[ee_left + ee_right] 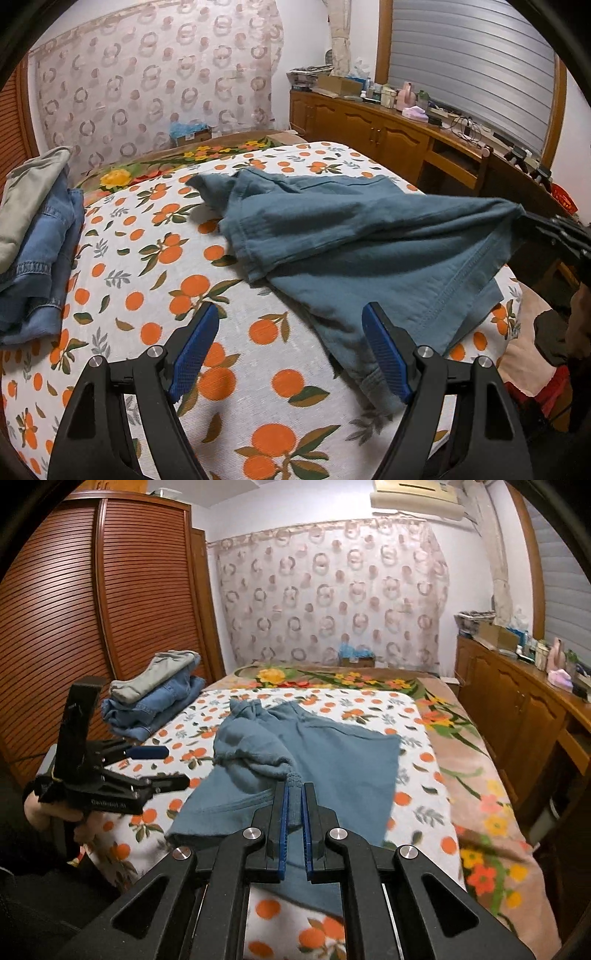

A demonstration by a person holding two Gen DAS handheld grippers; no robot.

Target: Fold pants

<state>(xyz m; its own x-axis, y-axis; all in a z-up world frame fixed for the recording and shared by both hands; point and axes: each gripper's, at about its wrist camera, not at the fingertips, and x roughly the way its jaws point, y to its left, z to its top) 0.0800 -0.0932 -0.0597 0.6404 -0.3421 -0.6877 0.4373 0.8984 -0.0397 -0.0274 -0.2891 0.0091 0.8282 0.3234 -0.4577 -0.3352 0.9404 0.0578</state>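
Orange-print bedsheet (417,768), wooden wardrobe (110,609) beside; right gripper (295,794) pinching teal pants (343,760), left gripper (290,332) wide.

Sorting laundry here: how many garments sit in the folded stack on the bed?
2 visible: a grey-green garment on top, blue denim beneath it, at the bed's left edge by the wardrobe. More may be hidden underneath.

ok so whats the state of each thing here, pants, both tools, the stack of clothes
teal pants: partly spread on the orange-print sheet, bunched, one edge lifted by the right tool
right tool: shut on the teal pants' edge
left tool: open, nothing between its pads, over the near end of the pants
stack of clothes: folded, piled on the far left side of the bed
wardrobe doors: shut
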